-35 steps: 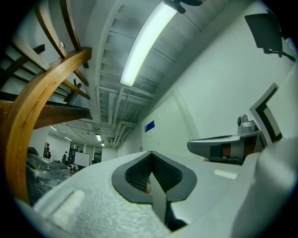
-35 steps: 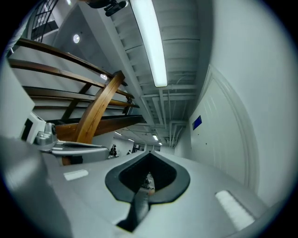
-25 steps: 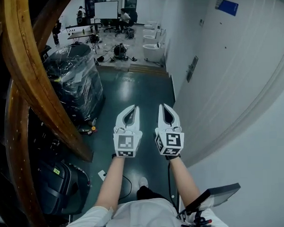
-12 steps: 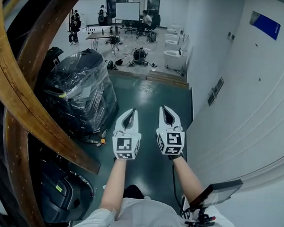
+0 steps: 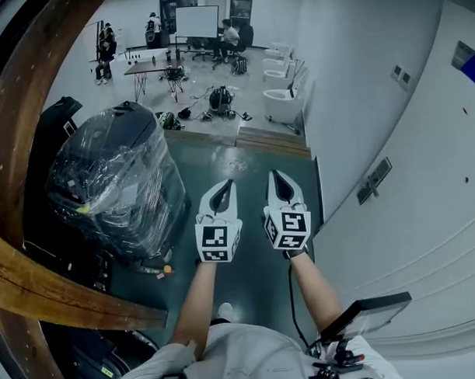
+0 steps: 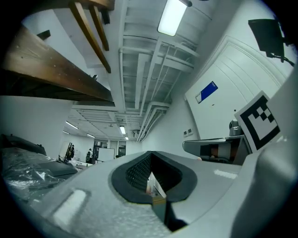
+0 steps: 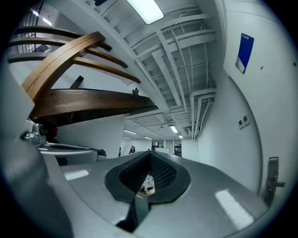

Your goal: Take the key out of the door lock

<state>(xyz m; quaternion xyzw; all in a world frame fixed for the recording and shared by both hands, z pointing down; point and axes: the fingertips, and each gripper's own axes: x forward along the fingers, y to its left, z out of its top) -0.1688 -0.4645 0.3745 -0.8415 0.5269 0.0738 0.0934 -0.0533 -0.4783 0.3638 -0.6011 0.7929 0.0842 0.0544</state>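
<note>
My left gripper (image 5: 223, 187) and right gripper (image 5: 278, 176) are held side by side at chest height over the dark green floor, both shut with nothing between the jaws. A white door (image 5: 425, 217) fills the wall to my right, and its metal handle plate (image 5: 375, 180) lies ahead of the right gripper, well apart from it. In the right gripper view the right gripper (image 7: 148, 182) points along the corridor, with the handle plate (image 7: 272, 179) at the far right edge. No key can be made out at this distance. The left gripper (image 6: 151, 187) also points down the corridor.
A large plastic-wrapped load (image 5: 113, 181) stands on the left of the corridor. Curved wooden beams (image 5: 38, 285) hang close on my left. A blue sign (image 5: 470, 64) is on the door. Further ahead are white toilets (image 5: 279, 102), tables and several people.
The whole view has advanced along the corridor: the wrapped load and the door's handle plate are nearer. Both grippers stay shut and side by side.
</note>
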